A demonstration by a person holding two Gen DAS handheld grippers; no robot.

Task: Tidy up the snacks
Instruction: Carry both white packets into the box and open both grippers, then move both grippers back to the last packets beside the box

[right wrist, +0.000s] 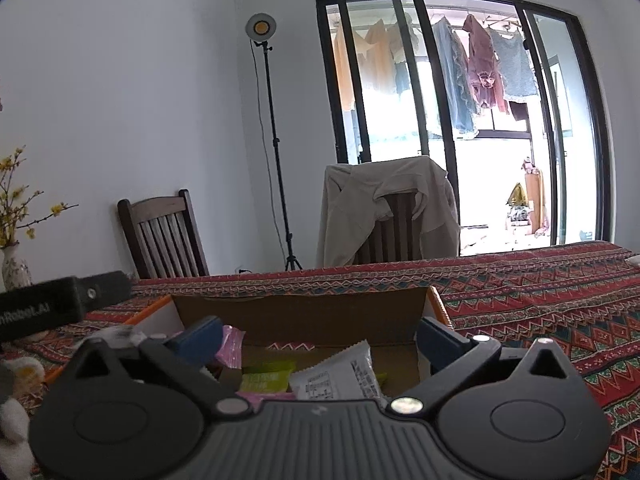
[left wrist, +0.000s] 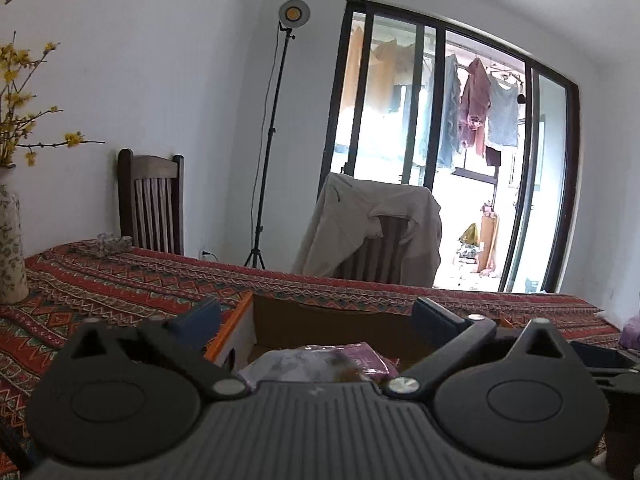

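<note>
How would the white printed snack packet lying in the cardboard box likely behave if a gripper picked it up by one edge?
The white packet looks like thin, creased film with a crimped edge, so it would probably flop. It seems flat, so likely light. Its smooth wrapper may slip between the pads.

Cardboard box (right wrist: 300,320) wall blocks travel directly ahead of right gripper (right wrist: 320,336); tablecloth (right wrist: 540,300) to its right lies unobstructed.
</note>
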